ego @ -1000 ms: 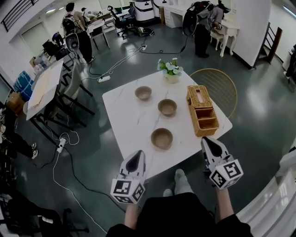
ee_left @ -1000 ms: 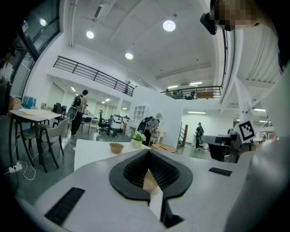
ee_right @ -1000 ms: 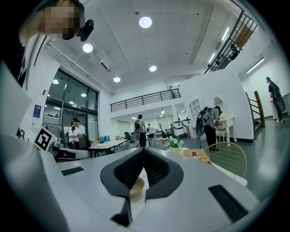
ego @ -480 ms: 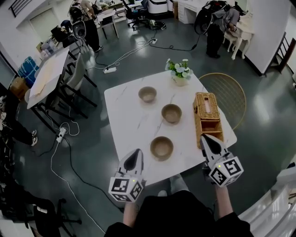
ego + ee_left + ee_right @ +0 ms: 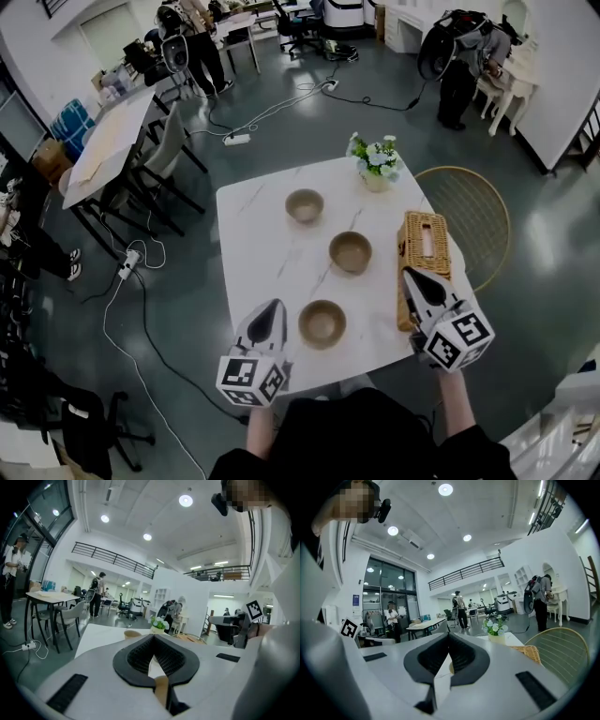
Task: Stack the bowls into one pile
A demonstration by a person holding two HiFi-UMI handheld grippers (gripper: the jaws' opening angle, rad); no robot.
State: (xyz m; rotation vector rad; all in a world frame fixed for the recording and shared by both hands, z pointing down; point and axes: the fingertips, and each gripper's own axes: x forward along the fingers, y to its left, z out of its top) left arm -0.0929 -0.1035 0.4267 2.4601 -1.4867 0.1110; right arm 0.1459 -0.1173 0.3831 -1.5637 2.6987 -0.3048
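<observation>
Left gripper (image 5: 274,307) low over the near left corner of the surface (image 5: 258,244), just left of the nearest bowl (image 5: 322,323). Pointed toward the far side, angled a little to the right and tipped slightly down, marker cube toward the body. Jaws together in a single point, nothing clamped between them.

Right gripper (image 5: 409,275) at the near right, about level, pointed far and angled a little to the left. Tip over the near end of the wicker basket (image 5: 424,246). Jaws likewise pressed together and empty.

Left forearm (image 5: 260,427) and right forearm (image 5: 454,403) both stretched forward from the body, with the nearest bowl lying between the two grippers in the head view.

Three tan bowls on the white marbled surface, all upright with mouths up, each well apart from the others, none stacked. Round, so no long axis to speak of.
- Nearest bowl close to the near edge.
- Middle bowl (image 5: 350,251) farther and a bit to the right, just left of the basket.
- Far bowl (image 5: 305,205) farther again and back toward the left.

Zigzag rather than a straight row, running near to far overall.

Basket's long axis near to far along the right edge. Pot of flowers (image 5: 377,164) at the far right corner. Round wicker chair (image 5: 469,220) on the floor beyond the right edge.
</observation>
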